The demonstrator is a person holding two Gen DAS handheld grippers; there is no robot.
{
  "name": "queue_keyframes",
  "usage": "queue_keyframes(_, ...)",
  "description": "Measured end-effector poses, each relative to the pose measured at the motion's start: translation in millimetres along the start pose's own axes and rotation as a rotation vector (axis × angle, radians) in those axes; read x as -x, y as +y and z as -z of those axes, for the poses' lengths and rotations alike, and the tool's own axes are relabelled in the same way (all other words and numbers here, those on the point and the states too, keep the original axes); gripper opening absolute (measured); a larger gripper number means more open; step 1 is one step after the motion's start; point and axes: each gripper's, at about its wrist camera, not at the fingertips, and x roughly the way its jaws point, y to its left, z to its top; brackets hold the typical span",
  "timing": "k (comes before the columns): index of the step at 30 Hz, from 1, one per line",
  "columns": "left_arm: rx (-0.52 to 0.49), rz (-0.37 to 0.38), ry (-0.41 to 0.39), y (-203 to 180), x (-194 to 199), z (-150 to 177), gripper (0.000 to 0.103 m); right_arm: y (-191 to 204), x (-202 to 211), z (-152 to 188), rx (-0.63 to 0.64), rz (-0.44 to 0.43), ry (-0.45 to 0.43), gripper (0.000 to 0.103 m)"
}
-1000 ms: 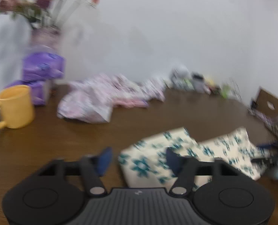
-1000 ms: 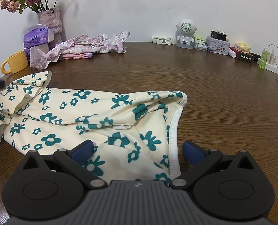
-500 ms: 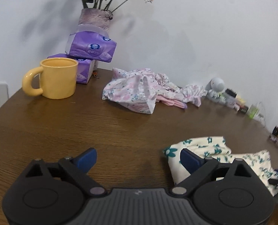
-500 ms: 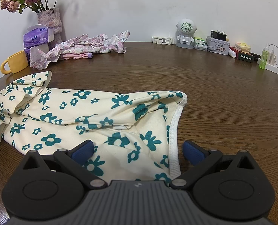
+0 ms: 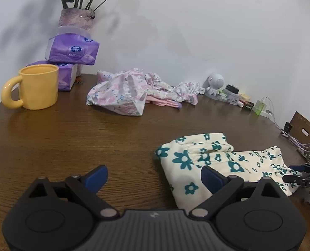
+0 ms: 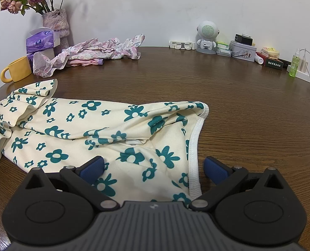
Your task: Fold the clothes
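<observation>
While the right gripper (image 6: 152, 167) sits with its fingers spread over the near end of the cream garment with teal flowers (image 6: 75, 129), the left gripper (image 5: 153, 174) has drawn off the garment's other end. A second ago a bunch of that end sat between the left fingers; now its jaws, which have just been opening, stand spread wide with only bare wooden table (image 5: 71, 142) between them (the right-hand pad overlaps the cloth's edge in the left wrist view, though contact cannot be told). The left view has also swung from the cloth toward the yellow mug (image 5: 36, 86) and back in part.

The garment lies on the table in front of both grippers, loosely doubled: a ruffled end is turned over at the far left of the right wrist view, and a white-stitched hem (image 6: 193, 146) runs between the right gripper's pads without being pinched. Neither claw holds anything.

Judged from this, one fold has been laid down and released; the cloth is still rumpled and uneven, so further folds or smoothing remain. A second garment, the pink floral one (image 5: 129, 92), lies crumpled near the wall beside the tissue packs (image 5: 72, 51), apparently untouched. The next grasp would likely be at a free edge or corner of the teal-flowered piece.
</observation>
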Motion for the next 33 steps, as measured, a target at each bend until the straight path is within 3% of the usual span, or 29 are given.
queue_keyframes(10, -0.082, 0.014, -0.046, -20, 12, 9, 0.094, 0, 0, 0, 0.0, 0.0, 0.0, 0.102)
queue_keyframes(13, -0.158, 0.108, -0.096, -34, 30, 12, 0.095, 0, 0, 0, 0.0, 0.0, 0.0, 0.102)
queue_keyframes(16, -0.288, 0.148, -0.094, -55, 40, 14, 0.096, 0, 0, 0, 0.0, 0.0, 0.0, 0.102)
queue_keyframes(20, -0.382, 0.093, -0.032, -80, 36, 18, 0.095, 0, 0, 0, 0.0, -0.001, 0.001, 0.102)
queue_keyframes(25, -0.31, 0.044, 0.025, -95, 29, 22, 0.095, -1, 1, -1, -0.014, 0.007, 0.004, 0.102)
queue_keyframes(30, -0.383, -0.015, 0.081, -119, 27, 26, 0.094, 17, 38, -10, -0.062, 0.011, -0.094, 0.102)
queue_keyframes(33, -0.462, -0.05, 0.11, -133, 23, 28, 0.093, 43, 58, -15, -0.077, -0.071, -0.17, 0.102)
